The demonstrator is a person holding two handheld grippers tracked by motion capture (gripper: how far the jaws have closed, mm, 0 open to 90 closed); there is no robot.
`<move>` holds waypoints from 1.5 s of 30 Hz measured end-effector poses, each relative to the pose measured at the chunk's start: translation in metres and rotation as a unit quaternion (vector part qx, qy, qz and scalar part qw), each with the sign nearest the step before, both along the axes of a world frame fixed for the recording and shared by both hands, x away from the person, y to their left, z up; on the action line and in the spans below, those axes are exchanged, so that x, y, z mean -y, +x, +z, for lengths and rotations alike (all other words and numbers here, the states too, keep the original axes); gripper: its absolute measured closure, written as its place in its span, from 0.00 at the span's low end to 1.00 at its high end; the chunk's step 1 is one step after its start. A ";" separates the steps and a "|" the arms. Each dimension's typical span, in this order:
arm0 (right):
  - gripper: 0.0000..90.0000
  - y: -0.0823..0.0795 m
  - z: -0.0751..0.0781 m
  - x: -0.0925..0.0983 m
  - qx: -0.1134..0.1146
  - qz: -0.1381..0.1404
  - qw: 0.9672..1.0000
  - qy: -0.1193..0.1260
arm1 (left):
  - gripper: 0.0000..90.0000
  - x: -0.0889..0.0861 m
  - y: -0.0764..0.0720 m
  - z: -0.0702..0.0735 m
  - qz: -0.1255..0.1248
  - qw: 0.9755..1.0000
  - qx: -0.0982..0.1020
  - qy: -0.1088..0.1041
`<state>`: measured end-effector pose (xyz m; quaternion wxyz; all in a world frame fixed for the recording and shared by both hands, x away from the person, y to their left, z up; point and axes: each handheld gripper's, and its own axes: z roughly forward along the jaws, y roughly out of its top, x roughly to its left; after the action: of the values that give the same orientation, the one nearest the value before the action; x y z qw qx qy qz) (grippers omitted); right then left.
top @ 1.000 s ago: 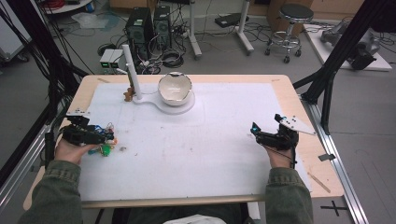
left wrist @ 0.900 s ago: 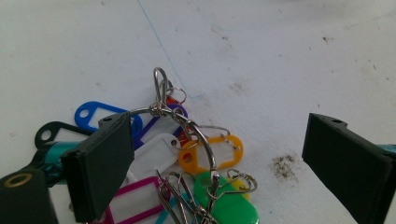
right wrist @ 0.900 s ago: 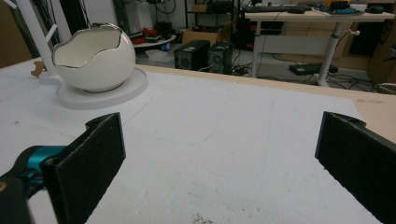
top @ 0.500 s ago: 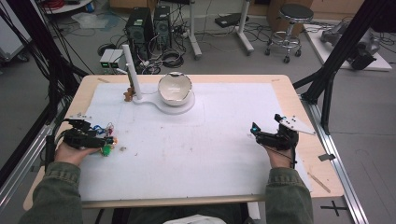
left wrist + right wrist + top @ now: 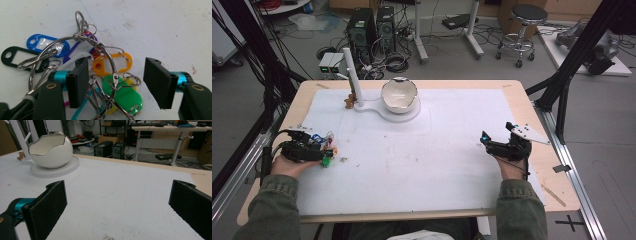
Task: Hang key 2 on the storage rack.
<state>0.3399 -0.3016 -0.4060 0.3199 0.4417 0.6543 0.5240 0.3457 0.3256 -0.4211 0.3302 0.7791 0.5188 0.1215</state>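
While the person's left forearm lies along the table's near left edge, the left gripper (image 5: 328,156) is held low and level over the mat, pointing toward the table's middle. Its jaws have just been closing and stand partly apart around a bunch of key tags (image 5: 105,82) on a big wire ring (image 5: 75,40); the pads do not yet press on anything. Between the jaws lie the green tag (image 5: 125,96) and a stretch of the ring, with the orange tag (image 5: 112,65) just beyond the tips. Past the left-hand jaw in the left gripper view lie the blue tag (image 5: 47,43) and the black tag (image 5: 15,56), flat on the mat. Nothing bars the jaws but the tangle of small rings itself.

Well ahead of that gripper and off toward the middle stands a white post (image 5: 352,75) on a white base (image 5: 399,111), with an egg-shaped white bowl (image 5: 399,94) sitting on the base.

Far across the mat, the right gripper (image 5: 486,140) rests level in the right hand, jaws spread wide with bare mat between them; the bowl stands well ahead beyond its left-hand jaw
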 end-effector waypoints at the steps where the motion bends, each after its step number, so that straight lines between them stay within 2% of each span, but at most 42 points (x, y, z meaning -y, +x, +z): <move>1: 0.01 0.000 0.000 0.000 0.000 0.001 1.000 0.000 | 0.45 0.000 0.000 0.000 -0.001 1.000 -0.002 0.002; 3: 0.01 0.000 0.000 0.000 0.001 0.001 1.000 -0.001 | 0.47 0.001 0.000 -0.001 0.001 1.000 -0.004 0.003; 5: 0.01 0.000 0.000 0.000 0.001 0.002 1.000 0.000 | 0.50 0.002 0.001 -0.002 0.003 1.000 -0.005 0.012; 7: 0.01 0.001 0.000 0.000 0.001 0.002 1.000 -0.001 | 0.52 0.001 0.000 -0.004 0.013 1.000 0.002 0.016; 9: 0.01 0.001 -0.001 0.000 0.001 0.003 1.000 -0.002 | 0.67 0.000 -0.001 -0.005 0.026 0.999 0.010 0.016; 10: 0.01 0.001 -0.001 0.000 0.001 0.003 1.000 -0.002 | 0.67 -0.001 -0.001 -0.006 0.031 0.999 0.012 0.017; 11: 0.01 0.001 -0.001 -0.001 -0.001 0.005 1.000 -0.002 | 0.80 -0.004 0.000 -0.009 0.018 1.000 0.000 -0.003; 13: 0.01 0.000 0.000 -0.001 0.000 0.004 1.000 -0.002 | 0.89 -0.004 0.000 -0.011 0.011 1.000 -0.006 -0.008; 15: 0.01 0.000 0.000 -0.001 0.001 0.005 1.000 -0.002 | 0.90 -0.002 -0.001 -0.010 0.003 1.000 0.000 0.006; 17: 0.01 0.000 0.000 -0.001 0.001 0.005 1.000 -0.003 | 0.92 0.000 -0.002 -0.010 0.001 1.000 0.006 0.012; 22: 0.01 0.001 0.000 0.000 0.004 0.006 1.000 -0.004 | 0.93 0.001 -0.003 -0.007 -0.006 1.000 0.006 0.019; 28: 0.01 -0.001 0.000 0.000 0.005 0.003 1.000 -0.005 | 0.93 -0.001 -0.006 0.000 -0.001 1.000 0.021 0.010; 35: 0.01 -0.002 0.001 0.000 0.005 0.001 1.000 -0.005 | 0.93 0.000 -0.009 0.011 -0.006 0.999 0.038 0.007; 42: 0.01 -0.002 0.001 0.000 0.004 -0.001 1.000 -0.003 | 0.93 -0.002 -0.010 0.017 0.006 0.999 0.054 -0.005; 45: 0.01 -0.002 0.001 0.001 0.005 -0.001 1.000 -0.004 | 0.93 -0.006 -0.011 0.021 0.014 0.998 0.058 -0.023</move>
<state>0.3379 -0.3023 -0.4052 0.3252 0.4385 0.6546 0.5229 0.3345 0.3319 -0.4000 0.3759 0.7553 0.5125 0.1596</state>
